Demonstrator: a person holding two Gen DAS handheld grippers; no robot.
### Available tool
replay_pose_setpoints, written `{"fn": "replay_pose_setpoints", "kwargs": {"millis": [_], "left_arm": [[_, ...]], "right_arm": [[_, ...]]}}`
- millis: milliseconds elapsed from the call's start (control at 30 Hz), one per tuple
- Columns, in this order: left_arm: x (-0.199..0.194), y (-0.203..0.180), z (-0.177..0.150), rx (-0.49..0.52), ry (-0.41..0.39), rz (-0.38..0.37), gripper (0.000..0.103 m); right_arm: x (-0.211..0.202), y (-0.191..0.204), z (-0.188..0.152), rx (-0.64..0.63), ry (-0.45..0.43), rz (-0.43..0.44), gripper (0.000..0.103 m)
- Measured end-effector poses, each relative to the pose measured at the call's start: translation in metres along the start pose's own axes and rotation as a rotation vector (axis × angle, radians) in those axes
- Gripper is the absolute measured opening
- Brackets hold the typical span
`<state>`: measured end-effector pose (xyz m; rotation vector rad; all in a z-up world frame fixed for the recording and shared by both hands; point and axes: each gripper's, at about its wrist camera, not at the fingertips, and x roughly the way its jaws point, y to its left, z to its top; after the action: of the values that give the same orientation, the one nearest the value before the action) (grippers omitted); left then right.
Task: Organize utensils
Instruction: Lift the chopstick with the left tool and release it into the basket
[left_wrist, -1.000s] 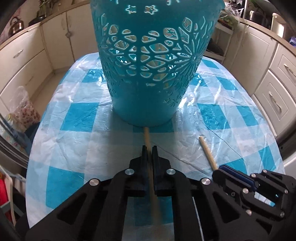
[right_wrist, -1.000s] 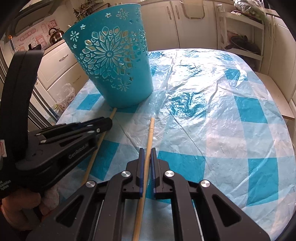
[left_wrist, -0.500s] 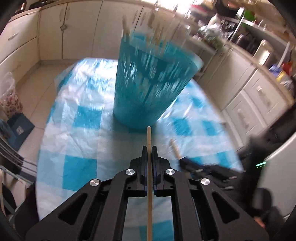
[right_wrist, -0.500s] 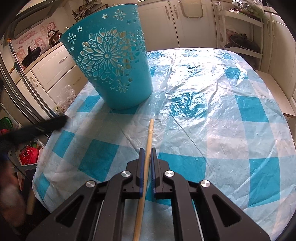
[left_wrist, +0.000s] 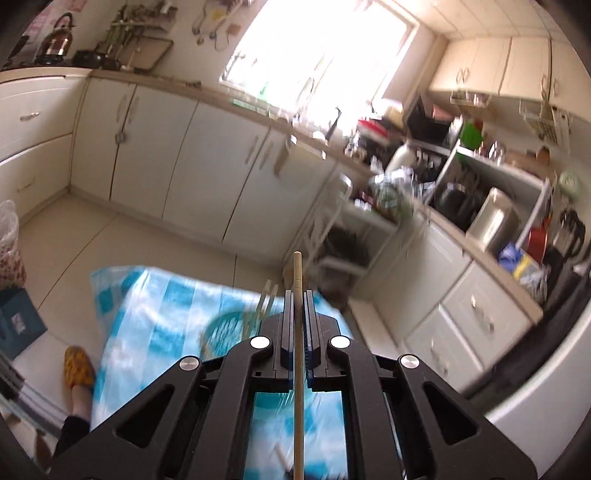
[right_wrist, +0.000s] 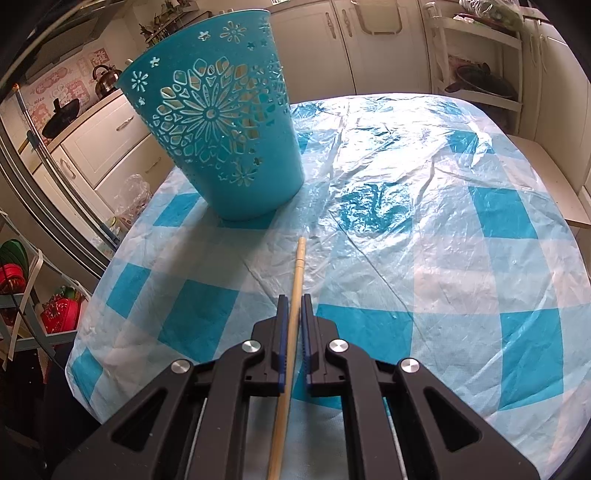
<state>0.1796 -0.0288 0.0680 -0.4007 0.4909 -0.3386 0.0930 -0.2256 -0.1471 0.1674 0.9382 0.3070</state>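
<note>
Two chopsticks are in hand and neither is stowed yet, so the job looks to be at its midpoint at best. Largest in the scene is the table (right_wrist: 424, 229) under its blue-and-white checked plastic cover, bare apart from the teal perforated basket (right_wrist: 218, 122), which stands upright near the far left edge in the right wrist view. In the blurred left wrist view the basket's rim (left_wrist: 225, 325) shows below and ahead of the jaws, with some pale sticks poking out of it, so a few utensils seem to be inside; how many I cannot tell. The left gripper (left_wrist: 297, 314) is clamped tight on a wooden chopstick (left_wrist: 297, 273), held up in the air over the table and pointing toward the kitchen cabinets. The right gripper (right_wrist: 291, 317) is likewise closed on a second chopstick (right_wrist: 298, 266), low over the cover, its tip well short of the basket's base. What remains, by my reading, is to drop both sticks into the basket.
</note>
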Motion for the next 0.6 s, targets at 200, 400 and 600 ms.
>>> {"fn": "replay_pose_setpoints", "kwargs": {"millis": [200, 400, 600], "left_arm": [[0.033, -0.014, 0.022, 0.052, -0.183, 0.105, 0.005], [0.077, -0.009, 0.012, 0.094, -0.225, 0.235, 0.005], [0.091, -0.005, -0.004, 0.124, -0.18, 0.259, 0.005]], "right_arm": [[0.002, -0.003, 0.003, 0.008, 0.007, 0.011, 0.007], [0.003, -0.006, 0.007, 0.014, 0.016, 0.022, 0.007], [0.004, -0.007, 0.008, 0.015, 0.02, 0.026, 0.007]]}}
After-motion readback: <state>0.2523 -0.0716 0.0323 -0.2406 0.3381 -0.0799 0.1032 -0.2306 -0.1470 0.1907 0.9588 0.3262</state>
